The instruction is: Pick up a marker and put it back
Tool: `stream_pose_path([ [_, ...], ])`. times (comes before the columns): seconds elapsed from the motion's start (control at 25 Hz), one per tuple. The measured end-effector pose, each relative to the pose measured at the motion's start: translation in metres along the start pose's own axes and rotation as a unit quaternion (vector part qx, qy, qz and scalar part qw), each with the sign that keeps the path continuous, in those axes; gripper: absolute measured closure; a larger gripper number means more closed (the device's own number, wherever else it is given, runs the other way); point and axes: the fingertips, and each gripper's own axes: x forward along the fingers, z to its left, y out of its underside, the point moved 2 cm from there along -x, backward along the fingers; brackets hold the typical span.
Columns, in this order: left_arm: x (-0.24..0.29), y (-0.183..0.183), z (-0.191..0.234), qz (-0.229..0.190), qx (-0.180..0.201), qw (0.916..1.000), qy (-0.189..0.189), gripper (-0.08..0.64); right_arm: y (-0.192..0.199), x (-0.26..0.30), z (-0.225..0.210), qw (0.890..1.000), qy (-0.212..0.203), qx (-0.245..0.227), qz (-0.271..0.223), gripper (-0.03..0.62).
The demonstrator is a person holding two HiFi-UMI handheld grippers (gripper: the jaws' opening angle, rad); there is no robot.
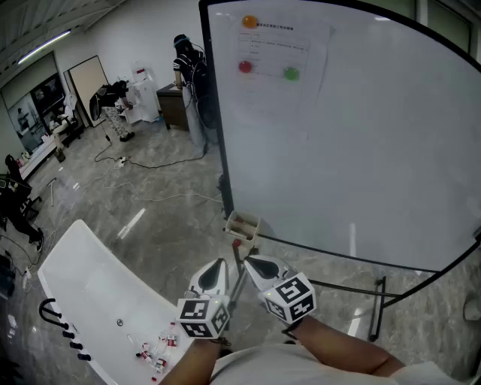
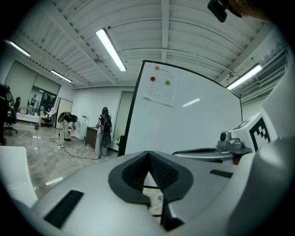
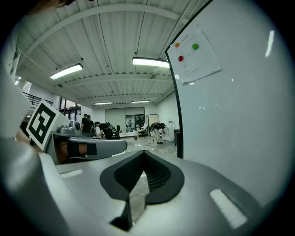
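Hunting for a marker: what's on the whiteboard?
A paper sheet on the whiteboard, with an orange magnet, a red magnet and a green magnet. Its print is unreadable; whatever it covers is hidden.

Glossy white whiteboard point(image 1: 361, 150), thin matt white paper sheet point(image 1: 282, 49) on it, polished grey stone-like floor point(image 1: 165, 218) — mirror-shiny, smooth white tabletop point(image 1: 98, 286), left gripper point(image 2: 148, 154) of smooth grey plastic — ribbed matt black pads point(image 2: 131, 177).
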Motion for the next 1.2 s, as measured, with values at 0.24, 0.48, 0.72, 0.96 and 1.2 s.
stream_pose_path([
  [0.24, 0.000, 0.001, -0.001, 0.001, -0.002, 1.0000, 0.002, 0.555, 0.001, -0.001, 0.000, 1.000, 0.002, 0.001, 0.000, 0.591],
  [0.48, 0.000, 0.002, 0.000, 0.002, -0.004, 1.0000, 0.006, 0.557, -0.001, -0.002, 0.000, 1.000, -0.001, 0.009, -0.012, 0.589],
  [0.72, 0.003, 0.002, 0.010, 0.004, -0.010, 0.9998, 0.019, 0.557, -0.003, 0.004, 0.005, 1.000, 0.008, 0.004, -0.009, 0.589],
  [0.96, -0.001, 0.002, 0.031, 0.009, -0.009, 0.9990, 0.043, 0.557, 0.001, 0.020, 0.019, 1.000, 0.030, 0.006, -0.004, 0.588],
  [1.2, -0.006, 0.000, 0.059, 0.020, -0.004, 0.9975, 0.068, 0.557, 0.002, 0.041, 0.034, 0.998, 0.056, 0.010, -0.004, 0.588],
])
